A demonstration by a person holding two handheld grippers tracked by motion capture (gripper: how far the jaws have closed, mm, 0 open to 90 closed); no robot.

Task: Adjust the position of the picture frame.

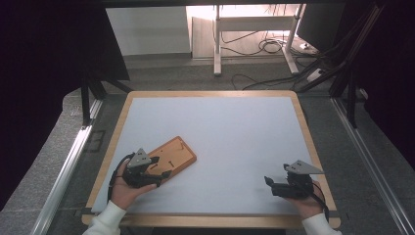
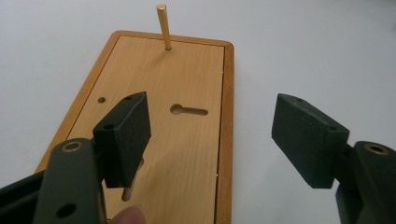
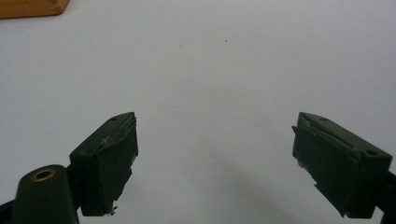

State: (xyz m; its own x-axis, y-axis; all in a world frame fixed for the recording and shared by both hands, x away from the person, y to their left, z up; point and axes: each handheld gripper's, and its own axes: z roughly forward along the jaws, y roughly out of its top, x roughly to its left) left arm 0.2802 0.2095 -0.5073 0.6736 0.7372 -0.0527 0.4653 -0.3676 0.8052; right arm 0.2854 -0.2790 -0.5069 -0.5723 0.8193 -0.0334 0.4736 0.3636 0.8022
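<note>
The wooden board (image 2: pixel 154 126) is straddled lengthwise by the spread-jawed left gripper (image 2: pixel 212 135), possibly touching, while the right gripper (image 3: pixel 215 158) is held released, well apart.

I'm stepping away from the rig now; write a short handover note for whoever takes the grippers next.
Left gripper: open, holding nothing, hovering over the near end of the wooden board, one jaw above the board and the other out over the white table.
Right gripper: open, holding nothing, low over bare table at the near right.
Board: lies flat at the near left, with one wooden peg upright at its far end, plus a keyhole slot and a small hole.
Done: one peg stands in the board. Left: nothing is gripped; what comes next cannot be told.
</note>
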